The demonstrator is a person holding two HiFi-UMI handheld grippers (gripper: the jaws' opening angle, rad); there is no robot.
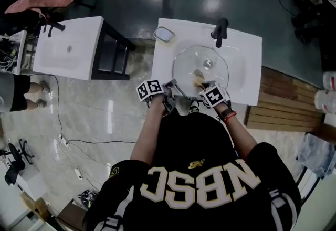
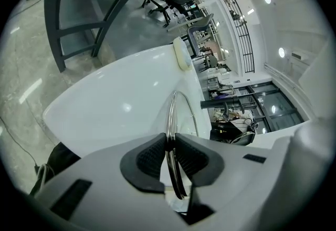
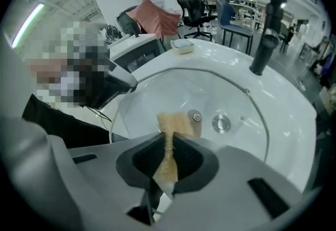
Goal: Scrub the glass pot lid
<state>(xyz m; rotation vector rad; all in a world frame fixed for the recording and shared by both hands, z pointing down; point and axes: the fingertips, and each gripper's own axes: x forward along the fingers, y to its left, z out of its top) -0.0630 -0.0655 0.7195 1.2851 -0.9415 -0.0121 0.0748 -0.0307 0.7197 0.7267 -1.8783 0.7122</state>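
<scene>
The glass pot lid (image 1: 189,64) sits tilted over the white sink (image 1: 247,46) basin, its metal rim clamped between the left gripper's (image 2: 170,143) jaws, while the right gripper's (image 3: 169,146) jaws pinch a tan scrubbing cloth (image 3: 176,124) lying on the glass.

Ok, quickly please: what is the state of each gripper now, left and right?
Left gripper: closed, holding the glass pot lid by its rim.
Right gripper: closed, holding a tan scrubbing pad.
</scene>
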